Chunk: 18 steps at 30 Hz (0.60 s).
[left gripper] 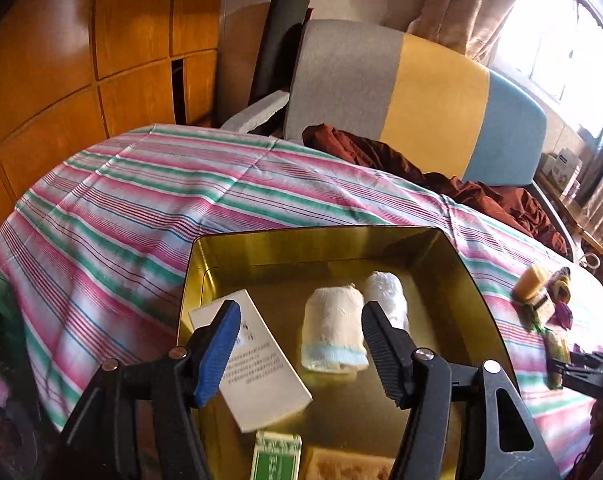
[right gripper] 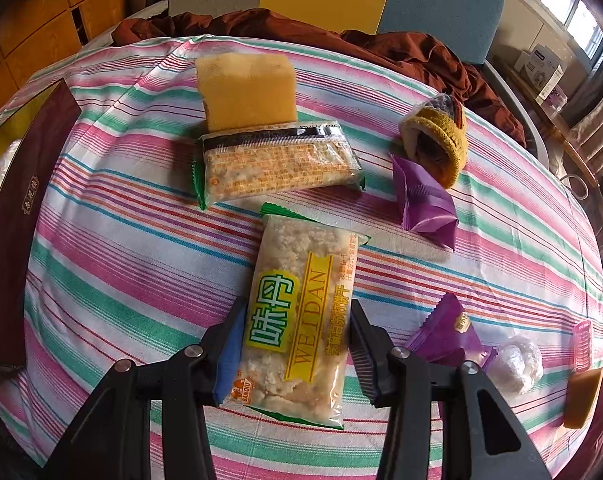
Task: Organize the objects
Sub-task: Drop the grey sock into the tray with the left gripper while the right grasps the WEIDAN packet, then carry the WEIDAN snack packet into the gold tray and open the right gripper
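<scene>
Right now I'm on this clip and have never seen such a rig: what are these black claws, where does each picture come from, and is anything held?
The claws are hand-held two-finger grippers, each carrying a camera looking along its fingers. In the left camera's picture, the left gripper hangs open over a gold tin holding two rolled cloths, a white booklet and a green box. In the right camera's picture, the right gripper is closed on a snack packet above the striped tablecloth. A yellow sponge, a second packet and purple wrappers lie loose.
</scene>
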Each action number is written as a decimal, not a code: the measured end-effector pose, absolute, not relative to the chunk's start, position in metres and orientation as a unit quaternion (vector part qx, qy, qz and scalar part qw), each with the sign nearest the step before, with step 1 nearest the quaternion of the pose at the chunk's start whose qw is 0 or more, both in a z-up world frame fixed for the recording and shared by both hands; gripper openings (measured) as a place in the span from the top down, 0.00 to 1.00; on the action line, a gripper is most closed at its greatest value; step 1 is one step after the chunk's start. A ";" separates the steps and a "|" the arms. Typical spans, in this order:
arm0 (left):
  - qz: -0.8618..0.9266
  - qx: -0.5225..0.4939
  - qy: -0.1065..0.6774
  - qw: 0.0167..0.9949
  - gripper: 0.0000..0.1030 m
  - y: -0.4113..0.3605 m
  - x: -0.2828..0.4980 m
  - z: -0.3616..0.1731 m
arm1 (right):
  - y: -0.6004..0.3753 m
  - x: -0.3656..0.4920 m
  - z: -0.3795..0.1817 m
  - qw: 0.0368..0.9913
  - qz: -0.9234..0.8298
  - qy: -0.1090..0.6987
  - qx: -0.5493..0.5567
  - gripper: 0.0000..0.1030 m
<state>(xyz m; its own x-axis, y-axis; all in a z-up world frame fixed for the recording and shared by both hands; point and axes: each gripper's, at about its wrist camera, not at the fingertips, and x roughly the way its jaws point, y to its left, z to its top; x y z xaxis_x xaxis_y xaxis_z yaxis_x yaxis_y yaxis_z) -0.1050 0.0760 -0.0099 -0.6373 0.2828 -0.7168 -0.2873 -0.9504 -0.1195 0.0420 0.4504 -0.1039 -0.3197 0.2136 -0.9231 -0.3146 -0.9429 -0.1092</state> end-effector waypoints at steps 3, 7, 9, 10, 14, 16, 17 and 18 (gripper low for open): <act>0.909 -0.380 0.010 0.168 0.33 0.074 -0.083 -0.003 | 0.439 0.044 -0.102 0.158 0.810 0.036 -0.564 0.53; 0.912 -0.369 0.021 0.180 0.33 0.074 -0.061 0.002 | 0.433 0.052 -0.105 0.146 0.810 0.031 -0.567 0.54; 0.910 -0.369 0.025 0.187 0.32 0.075 -0.053 0.002 | 0.422 0.053 -0.104 0.137 0.811 0.028 -0.568 0.54; 0.910 -0.369 0.025 0.190 0.32 0.075 -0.050 0.001 | 0.417 0.053 -0.104 0.133 0.811 0.026 -0.569 0.54; 0.905 -0.377 0.016 0.195 0.32 0.072 -0.043 -0.002 | 0.393 0.057 -0.102 0.116 0.814 0.024 -0.568 0.54; 0.904 -0.377 0.012 0.199 0.32 0.070 -0.040 -0.003 | 0.385 0.059 -0.101 0.109 0.816 0.031 -0.566 0.54; 0.904 -0.378 0.012 0.201 0.32 0.070 -0.039 -0.003 | 0.383 0.060 -0.100 0.106 0.818 0.037 -0.564 0.54; 0.903 -0.377 0.011 0.203 0.32 0.070 -0.038 -0.003 | 0.381 0.061 -0.099 0.101 0.820 0.045 -0.562 0.54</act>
